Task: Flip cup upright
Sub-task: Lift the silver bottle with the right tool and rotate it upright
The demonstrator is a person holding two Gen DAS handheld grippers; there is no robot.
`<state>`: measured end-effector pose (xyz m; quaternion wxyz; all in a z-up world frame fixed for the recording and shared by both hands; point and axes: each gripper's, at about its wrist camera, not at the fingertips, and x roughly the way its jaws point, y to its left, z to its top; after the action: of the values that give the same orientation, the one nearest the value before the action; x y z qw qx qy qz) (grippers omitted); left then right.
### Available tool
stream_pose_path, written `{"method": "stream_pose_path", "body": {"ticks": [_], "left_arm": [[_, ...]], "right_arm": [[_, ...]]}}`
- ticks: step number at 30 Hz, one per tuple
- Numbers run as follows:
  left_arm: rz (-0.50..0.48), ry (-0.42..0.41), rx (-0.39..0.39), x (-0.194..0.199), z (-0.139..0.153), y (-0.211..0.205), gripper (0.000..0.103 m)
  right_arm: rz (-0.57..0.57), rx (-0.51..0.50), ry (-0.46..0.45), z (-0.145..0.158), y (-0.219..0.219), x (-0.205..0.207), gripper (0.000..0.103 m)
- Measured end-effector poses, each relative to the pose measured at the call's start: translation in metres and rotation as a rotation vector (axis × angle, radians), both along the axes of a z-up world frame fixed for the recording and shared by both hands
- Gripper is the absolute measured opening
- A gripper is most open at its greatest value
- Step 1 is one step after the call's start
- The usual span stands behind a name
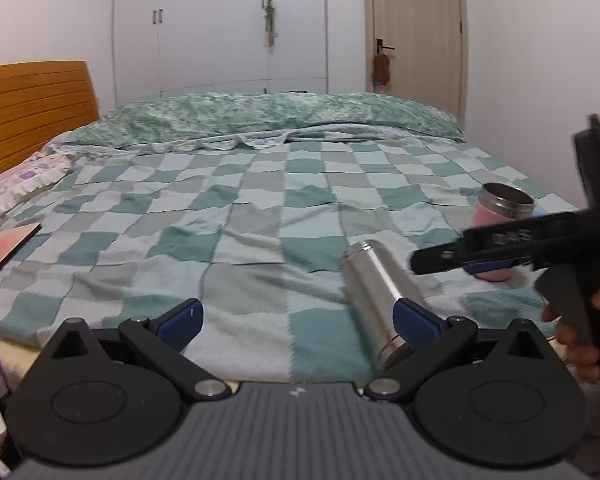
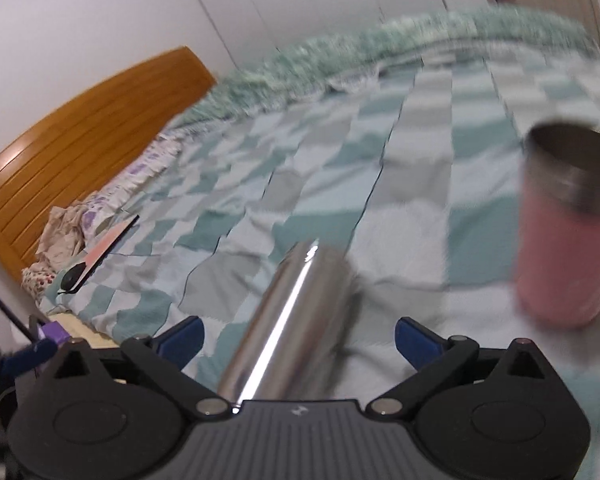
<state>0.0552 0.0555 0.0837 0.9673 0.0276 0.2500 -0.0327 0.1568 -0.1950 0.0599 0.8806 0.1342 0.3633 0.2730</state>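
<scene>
You are working over a bed (image 1: pixel 260 208) spread with a teal, grey and pale-blue checked blanket, which fills the middle of both views; a crumpled green patterned duvet (image 1: pixel 268 120) lies along its far edge, a slatted wooden headboard (image 1: pixel 32 108) stands at the left of the frame, and white wardrobe doors (image 1: pixel 220 24) and a pale door (image 1: pixel 416 32) line the back wall.

In the left wrist view, your left gripper (image 1: pixel 300 320) sits at the bottom centre with its blue-padded fingers (image 1: pixel 182 322) spread wide and nothing between them; a silver steel cup (image 1: pixel 380 292) lies on its side on the blanket at lower right, its far end pointing up the frame and its near end passing behind the right-hand pad.

The pink cup (image 1: pixel 500 216) stands mouth-up at the right edge, its steel rim on top; your right gripper (image 1: pixel 428 260) crosses in front of it, dark and blurred, held by your right hand (image 1: pixel 576 340); you cannot tell from here whether the pink cup touches the blanket.

In the right wrist view, the right gripper (image 2: pixel 300 340) is released, its pads well apart; the silver steel cup (image 2: pixel 288 328) lies between them, touching neither, and the pink cup (image 2: pixel 568 232) is upright at the right of the frame, blurred; a flat pink-faced object (image 2: pixel 104 248) rests on the blanket at the left.
</scene>
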Motion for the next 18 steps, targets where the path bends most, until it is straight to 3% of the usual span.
{"method": "stream_pose_path", "body": {"ticks": [9,13,18], "left_arm": [[-0.04,0.15,0.007,0.06,0.001,-0.045,0.103],[-0.031,0.202,0.015,0.086,-0.007,-0.061,0.103],[-0.025,0.248,0.039,0.11,-0.018,-0.078,0.103]], "right_arm": [[0.1,-0.146,-0.123,0.006,-0.07,-0.002,0.102],[0.08,-0.216,-0.175,-0.002,-0.083,-0.005,0.102],[0.025,-0.217,-0.213,-0.013,-0.103,-0.009,0.102]]}}
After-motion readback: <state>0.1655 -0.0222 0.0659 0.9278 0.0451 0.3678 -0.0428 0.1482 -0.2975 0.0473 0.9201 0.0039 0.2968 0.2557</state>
